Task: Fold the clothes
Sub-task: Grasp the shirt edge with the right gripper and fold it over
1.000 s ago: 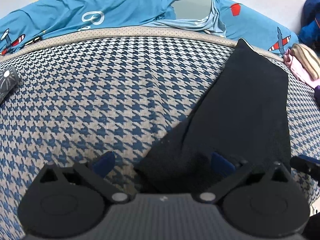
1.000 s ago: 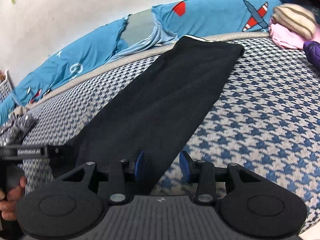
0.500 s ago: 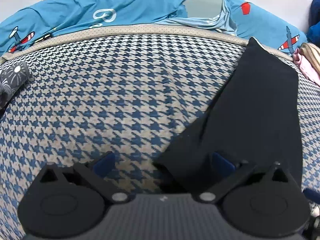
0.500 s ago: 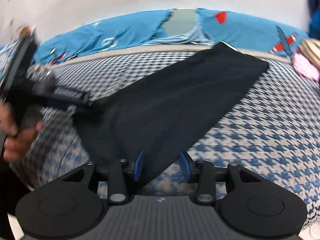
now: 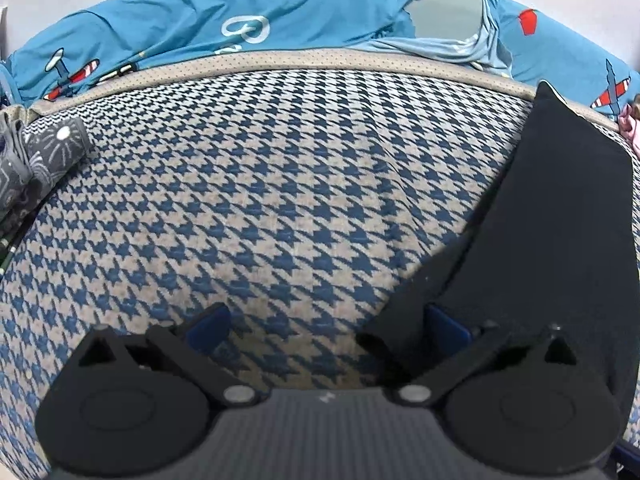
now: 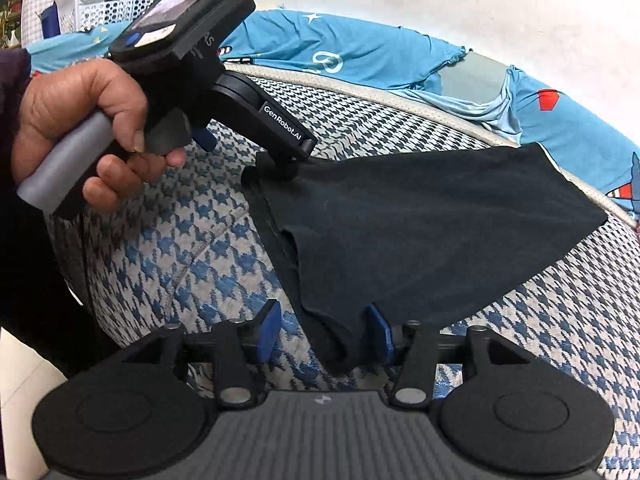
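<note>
A long black garment (image 6: 420, 232) lies stretched over the houndstooth bed cover (image 6: 560, 320), its far end by the mattress edge. My right gripper (image 6: 323, 334) has the garment's near corner hanging between its blue pads. The jaws are opening: the cloth rests against the right pad (image 6: 378, 334) and the left pad stands clear. A hand (image 6: 80, 128) holds my left gripper (image 6: 286, 160) with its tip on the garment's other near corner. In the left wrist view my left gripper (image 5: 326, 326) is wide open, the black garment (image 5: 552, 248) lying along its right pad (image 5: 444, 328).
Blue aeroplane-print bedding (image 5: 280, 12) runs along the wall behind the mattress. A grey patterned cloth (image 5: 40, 152) lies at the left edge and a pink one (image 5: 630, 128) at the far right. A white basket (image 6: 100, 4) stands beyond the bed.
The right gripper has rolled and swung across, bringing the hand and left gripper into its view. Its jaws have widened a little. In the left wrist view the garment has slid rightward.
</note>
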Available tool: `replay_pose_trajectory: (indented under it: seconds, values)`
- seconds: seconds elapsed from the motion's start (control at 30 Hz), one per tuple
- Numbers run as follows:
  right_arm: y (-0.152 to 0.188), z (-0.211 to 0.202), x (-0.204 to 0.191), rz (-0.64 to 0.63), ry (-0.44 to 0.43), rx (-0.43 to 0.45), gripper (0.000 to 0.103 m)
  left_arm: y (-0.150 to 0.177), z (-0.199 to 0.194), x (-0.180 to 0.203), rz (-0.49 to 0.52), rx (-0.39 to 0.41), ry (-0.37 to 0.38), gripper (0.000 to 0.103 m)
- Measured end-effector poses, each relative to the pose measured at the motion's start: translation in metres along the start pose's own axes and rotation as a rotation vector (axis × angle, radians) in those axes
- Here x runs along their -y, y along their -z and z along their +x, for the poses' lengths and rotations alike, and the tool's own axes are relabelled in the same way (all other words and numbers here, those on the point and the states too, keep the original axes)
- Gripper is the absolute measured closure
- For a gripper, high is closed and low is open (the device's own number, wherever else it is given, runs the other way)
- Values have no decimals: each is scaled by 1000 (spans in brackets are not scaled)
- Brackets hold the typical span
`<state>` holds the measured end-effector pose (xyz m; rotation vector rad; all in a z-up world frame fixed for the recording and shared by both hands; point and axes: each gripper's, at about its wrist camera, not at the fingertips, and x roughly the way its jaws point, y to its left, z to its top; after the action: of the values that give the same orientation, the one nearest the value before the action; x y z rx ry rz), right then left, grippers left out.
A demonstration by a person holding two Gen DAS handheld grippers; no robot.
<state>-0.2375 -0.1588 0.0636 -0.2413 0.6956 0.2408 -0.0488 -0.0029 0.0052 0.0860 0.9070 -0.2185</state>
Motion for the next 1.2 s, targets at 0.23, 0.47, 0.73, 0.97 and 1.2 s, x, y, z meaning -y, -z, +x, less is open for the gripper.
replay_pose_trajectory:
  seconds: [0.23, 0.47, 0.73, 0.97, 1.2]
  values:
    - [-9, -12, 10, 28, 24, 83, 56, -2, 1, -11, -36, -5, -62, 0]
    - [-11, -3, -2, -46, 7, 72, 55, -3, -7, -26, -101, -3, -31, 0]
    - [-13, 16, -14, -122, 12, 45, 54, 1, -21, -33, -127, -25, 71, 0]
    - [-13, 25, -20, -174, 42, 64, 49, 5, -22, -36, -161, -90, 187, 0]
    - [-19, 31, -20, -193, 46, 85, 61, 6, -20, -34, -185, -137, 278, 0]
